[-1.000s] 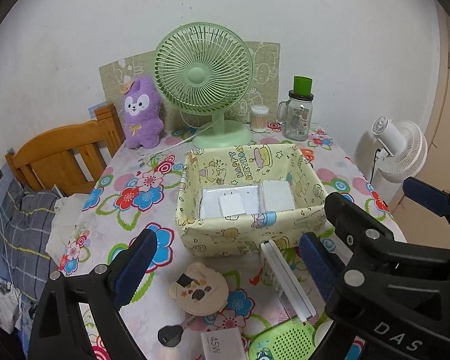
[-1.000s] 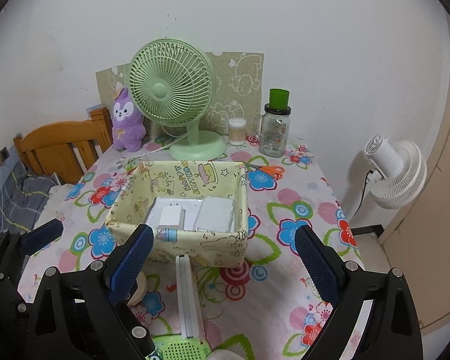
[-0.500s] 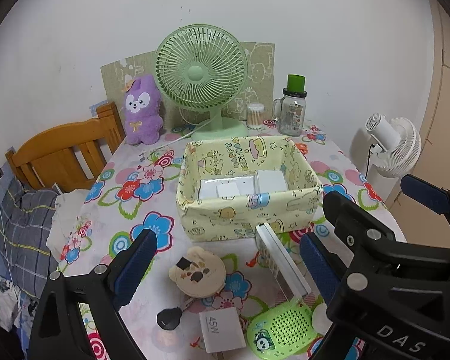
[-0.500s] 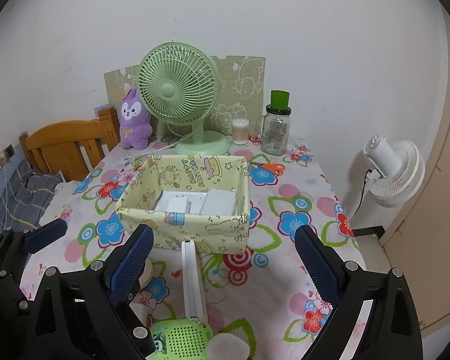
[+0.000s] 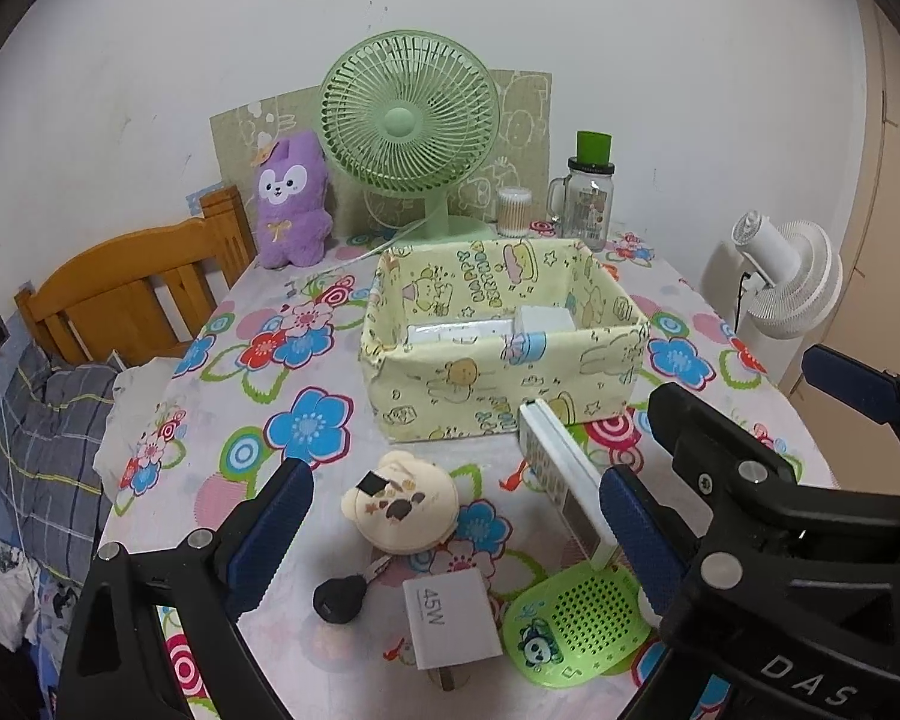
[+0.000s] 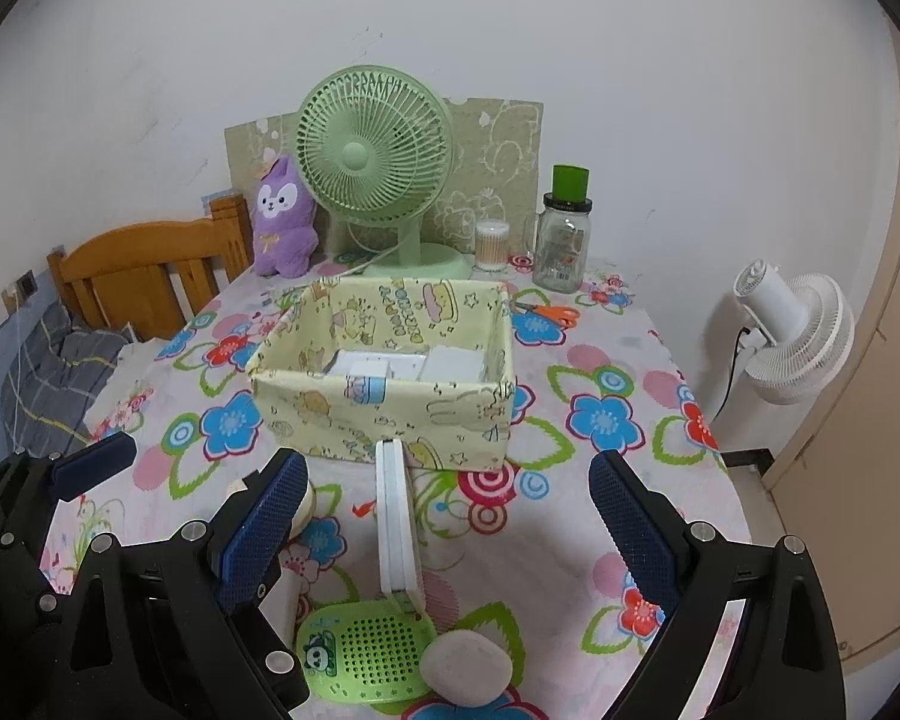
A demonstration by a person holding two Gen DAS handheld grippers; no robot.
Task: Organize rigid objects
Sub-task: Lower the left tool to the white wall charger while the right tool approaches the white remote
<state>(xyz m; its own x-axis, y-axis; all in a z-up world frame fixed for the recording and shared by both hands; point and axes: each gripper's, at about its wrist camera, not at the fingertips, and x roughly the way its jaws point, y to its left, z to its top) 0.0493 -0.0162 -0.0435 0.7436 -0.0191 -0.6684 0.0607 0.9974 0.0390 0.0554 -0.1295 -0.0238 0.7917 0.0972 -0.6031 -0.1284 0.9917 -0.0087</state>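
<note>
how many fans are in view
2. The green desk fan stands on the table against the wall, behind the fabric box. The white fan stands off the table to the right. None seem hidden.

White items in fabric box [image 6: 384,414] half-hidden by front wall; 45W charger [image 5: 452,618] prongs blurred, label on jar [image 5: 589,213] unreadable.
</note>
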